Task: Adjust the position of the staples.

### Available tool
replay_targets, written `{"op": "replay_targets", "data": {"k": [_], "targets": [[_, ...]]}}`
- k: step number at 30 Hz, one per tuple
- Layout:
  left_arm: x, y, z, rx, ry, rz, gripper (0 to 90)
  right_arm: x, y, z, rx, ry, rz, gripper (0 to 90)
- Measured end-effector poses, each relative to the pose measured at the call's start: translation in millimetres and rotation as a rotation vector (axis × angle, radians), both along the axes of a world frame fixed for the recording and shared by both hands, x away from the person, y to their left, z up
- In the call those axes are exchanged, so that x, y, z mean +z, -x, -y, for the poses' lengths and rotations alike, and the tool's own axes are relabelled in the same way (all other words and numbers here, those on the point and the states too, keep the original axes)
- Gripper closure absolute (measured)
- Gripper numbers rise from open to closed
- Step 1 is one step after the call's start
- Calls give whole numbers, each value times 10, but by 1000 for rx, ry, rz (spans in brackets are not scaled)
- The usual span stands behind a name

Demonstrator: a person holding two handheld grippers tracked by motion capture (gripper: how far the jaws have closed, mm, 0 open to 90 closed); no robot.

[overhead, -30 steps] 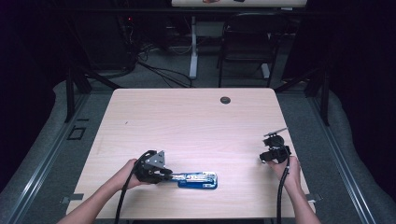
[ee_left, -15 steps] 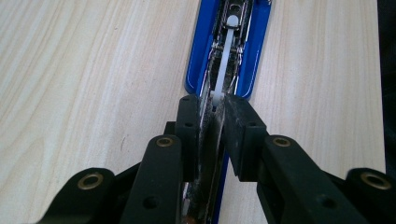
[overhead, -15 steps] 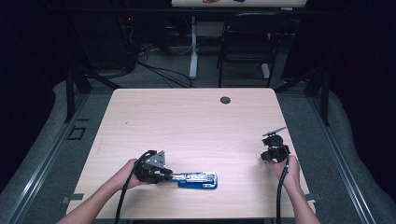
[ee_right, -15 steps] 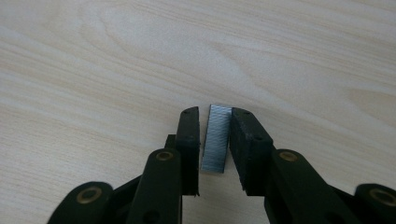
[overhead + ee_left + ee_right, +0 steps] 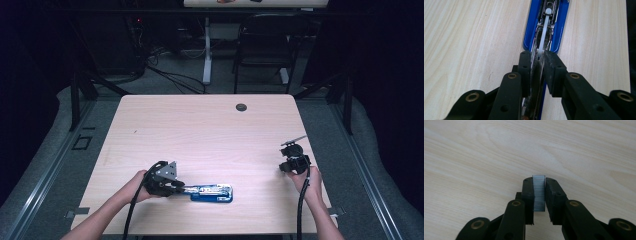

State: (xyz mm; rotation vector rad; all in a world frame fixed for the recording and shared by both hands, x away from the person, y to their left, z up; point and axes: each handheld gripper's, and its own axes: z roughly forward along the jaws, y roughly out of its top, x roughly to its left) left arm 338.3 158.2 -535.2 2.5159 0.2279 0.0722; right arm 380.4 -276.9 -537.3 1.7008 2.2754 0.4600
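A blue stapler lies open near the table's front edge, its metal staple channel facing up. My left gripper lies low at the stapler's left end, and its jaws are shut on the thin metal rear part of the stapler. At the right side of the table my right gripper points down at the wood. Its jaws have just been closing and now pinch a short silver strip of staples between the pads.
The light wooden table has a round dark grommet near its far edge. Beyond the table stand a chair, a table leg and loose cables on the floor.
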Motion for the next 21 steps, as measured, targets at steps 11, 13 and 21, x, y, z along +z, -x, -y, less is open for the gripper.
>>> {"op": "replay_targets", "data": {"k": [11, 13, 21], "targets": [[0, 2, 1, 0, -1, 2, 762, 151, 117, -341, 144, -9, 22, 784], [1, 2, 1, -1, -1, 2, 762, 166, 135, -404, 171, -3, 15, 784], [1, 1, 1, -1, -1, 2, 762, 173, 193, -566, 230, -3, 1, 784]]}}
